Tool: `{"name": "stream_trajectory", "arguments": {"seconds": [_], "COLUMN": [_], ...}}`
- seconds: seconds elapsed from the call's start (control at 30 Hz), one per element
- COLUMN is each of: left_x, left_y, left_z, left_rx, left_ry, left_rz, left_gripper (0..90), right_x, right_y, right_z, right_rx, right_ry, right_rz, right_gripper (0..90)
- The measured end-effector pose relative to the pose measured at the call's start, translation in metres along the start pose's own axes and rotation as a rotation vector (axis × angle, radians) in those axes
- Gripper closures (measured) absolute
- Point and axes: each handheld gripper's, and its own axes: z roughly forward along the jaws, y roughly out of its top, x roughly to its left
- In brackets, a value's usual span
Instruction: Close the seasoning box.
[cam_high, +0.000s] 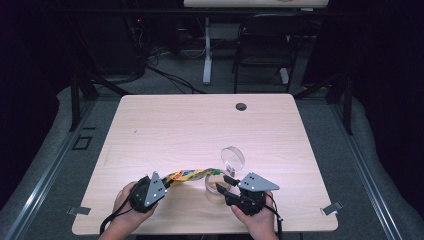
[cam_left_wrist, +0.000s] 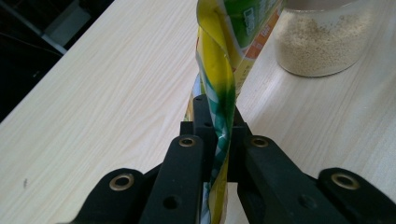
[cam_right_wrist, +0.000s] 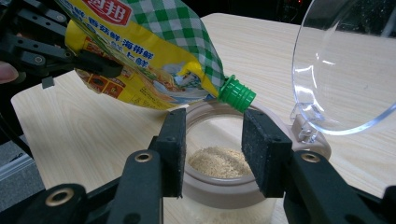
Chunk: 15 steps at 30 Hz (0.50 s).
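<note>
A yellow and green-checked refill pouch (cam_high: 192, 174) hangs nearly level above the table. My left gripper (cam_high: 167, 182) is shut on its flat bottom edge, and in the left gripper view the pouch (cam_left_wrist: 219, 60) stands pinched between the jaws (cam_left_wrist: 217, 116). Its green capped spout (cam_right_wrist: 237, 94) hovers over the mouth of a clear jar (cam_right_wrist: 219, 189) part full of pale granules. My right gripper (cam_right_wrist: 217, 140) clasps the jar (cam_high: 216, 192) by its rim, one pad on each side. The jar's clear hinged lid (cam_right_wrist: 345, 65) stands flipped open at the far side.
The wooden table (cam_high: 200, 125) has a cable hole (cam_high: 241, 106) near its far edge. Metal clips (cam_high: 331, 208) sit at the front corners. A chair (cam_high: 265, 45) and a desk leg stand on the floor beyond.
</note>
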Motion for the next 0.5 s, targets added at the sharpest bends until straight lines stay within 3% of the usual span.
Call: {"name": "stream_trajectory", "arguments": {"seconds": [0.5], "left_x": [0.0032], "left_y": [-0.0100], "left_z": [0.0012], "left_rx": [-0.029], "left_ry": [-0.006], "left_rz": [-0.063], "left_gripper": [89.0], "right_x": [-0.0006], "right_y": [-0.0001], "right_z": [-0.0013], "right_rx": [-0.007], "right_ry": [0.004], "right_rz": [0.014], "right_gripper": [60.5]}}
